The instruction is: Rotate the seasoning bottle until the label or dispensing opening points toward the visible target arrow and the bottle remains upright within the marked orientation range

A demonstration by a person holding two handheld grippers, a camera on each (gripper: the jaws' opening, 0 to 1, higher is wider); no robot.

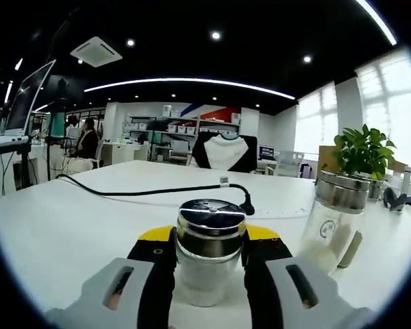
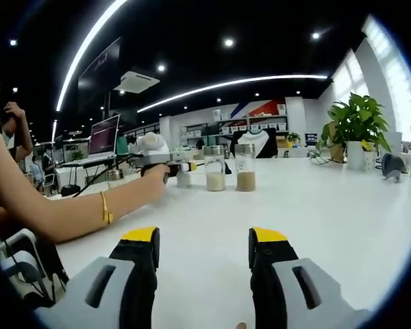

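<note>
The seasoning bottle (image 1: 210, 250) stands upright on the white counter (image 1: 68, 219), clamped between the left gripper's (image 1: 209, 257) fingers, a second jar (image 1: 334, 223) just beside it, while the right gripper (image 2: 203, 257) hovers with fingers spread and nothing between them.

Open-plan office, dark ceiling (image 1: 192, 48) with recessed spotlights and a long curved light strip (image 1: 192, 83). Cassette AC unit (image 1: 96, 51) in the ceiling. Bright windows (image 1: 390, 103) along one side, potted plant (image 1: 362, 152) near them at the white desk's (image 1: 75, 219) far edge. Shelving with bins (image 1: 185, 130) on the back wall. Monitor (image 2: 104, 136) on a neighbouring desk, black cable (image 1: 144, 192) across the white one.
</note>
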